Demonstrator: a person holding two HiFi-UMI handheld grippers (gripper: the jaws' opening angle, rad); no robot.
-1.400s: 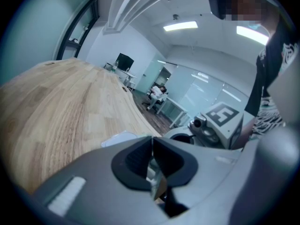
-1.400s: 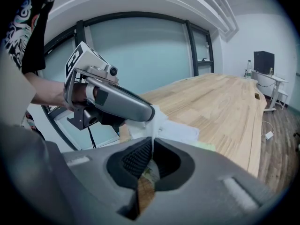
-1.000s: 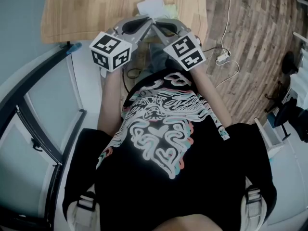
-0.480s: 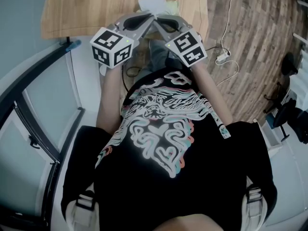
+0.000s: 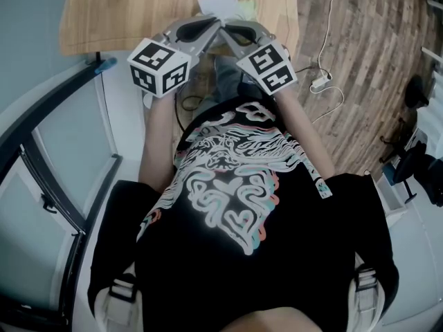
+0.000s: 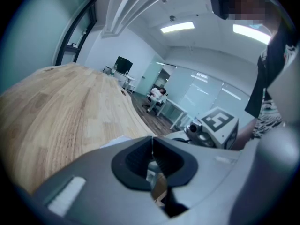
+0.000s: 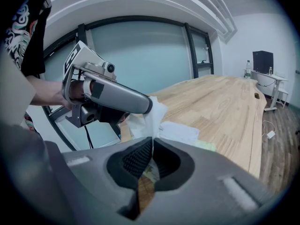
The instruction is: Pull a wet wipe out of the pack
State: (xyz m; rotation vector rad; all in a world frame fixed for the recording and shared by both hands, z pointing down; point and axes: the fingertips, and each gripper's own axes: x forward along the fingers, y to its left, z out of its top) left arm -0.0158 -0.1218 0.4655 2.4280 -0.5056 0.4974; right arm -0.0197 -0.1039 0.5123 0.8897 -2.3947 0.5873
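Observation:
The wet-wipe pack, white with a green edge, lies on the wooden table near its front edge; it also shows in the right gripper view. Just in front of it my two grippers meet tip to tip. A white wet wipe stands up between them. My right gripper is shut on its lower part, and my left gripper pinches its upper edge. From above, the left gripper and right gripper hide the wipe. In the left gripper view the left gripper has its pads together.
The table's front edge runs just under the grippers, with my torso close behind. A white cable and plug lie on the plank floor to the right. A dark-framed glass partition stands at the left. Desks and a seated person are far off.

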